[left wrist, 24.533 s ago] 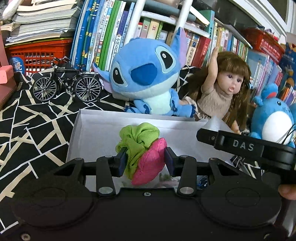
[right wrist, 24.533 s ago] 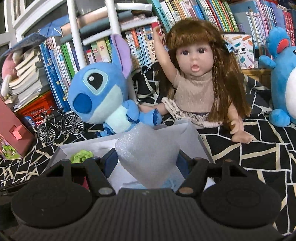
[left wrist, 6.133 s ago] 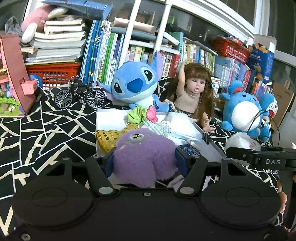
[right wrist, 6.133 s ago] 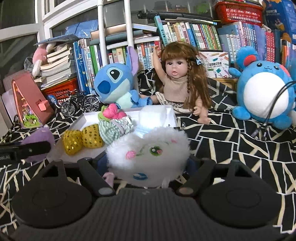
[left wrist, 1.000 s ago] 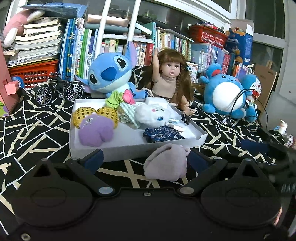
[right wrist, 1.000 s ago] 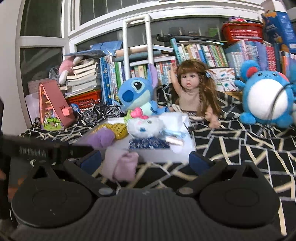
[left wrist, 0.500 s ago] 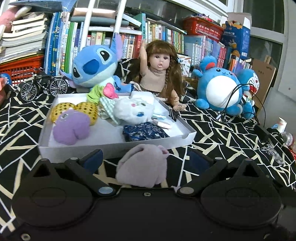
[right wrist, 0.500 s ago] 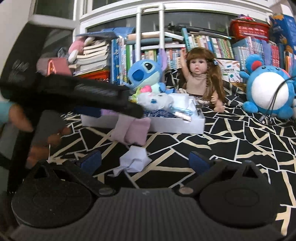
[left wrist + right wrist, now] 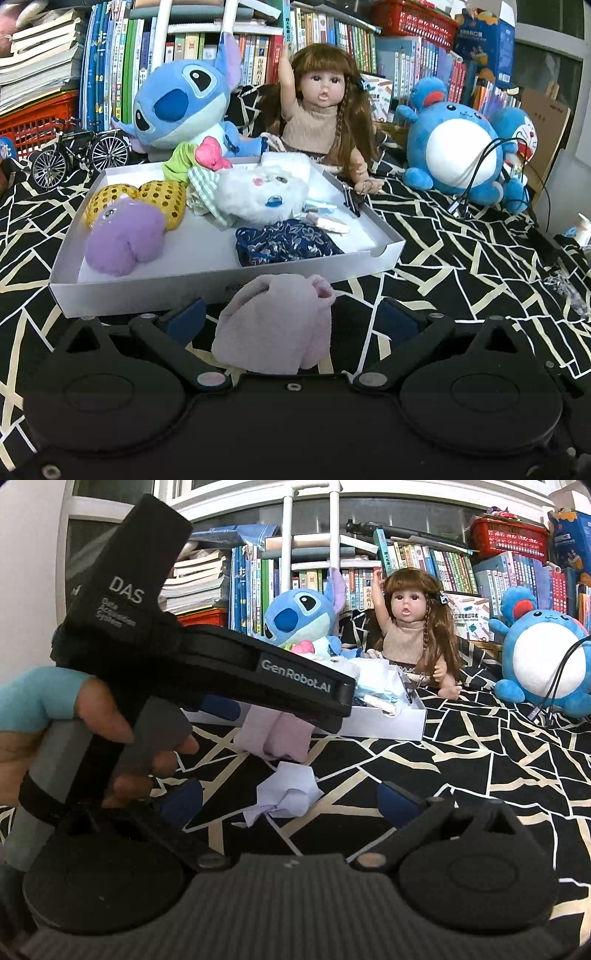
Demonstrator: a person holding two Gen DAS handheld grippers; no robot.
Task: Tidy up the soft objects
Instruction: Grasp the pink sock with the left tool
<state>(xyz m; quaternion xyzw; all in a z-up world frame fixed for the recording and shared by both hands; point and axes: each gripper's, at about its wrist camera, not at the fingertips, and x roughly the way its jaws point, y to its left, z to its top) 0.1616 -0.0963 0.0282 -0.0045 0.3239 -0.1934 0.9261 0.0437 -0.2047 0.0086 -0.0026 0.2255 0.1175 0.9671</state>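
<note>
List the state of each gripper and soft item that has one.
left gripper: open, around the pink sock
pink sock: on the cloth, outside the tray
right gripper: open, empty
crumpled paper: loose on the cloth
white tray: partly filled
purple plush: lying in tray

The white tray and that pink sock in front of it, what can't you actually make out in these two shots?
- Right wrist view: the left gripper's body covers the near-left half of the white tray.
- Left wrist view: the pink sock's lower end is hidden behind the gripper body, so its contact with the cloth is unseen.
- Left wrist view: small items at the tray's right wall are too small to identify.
</note>
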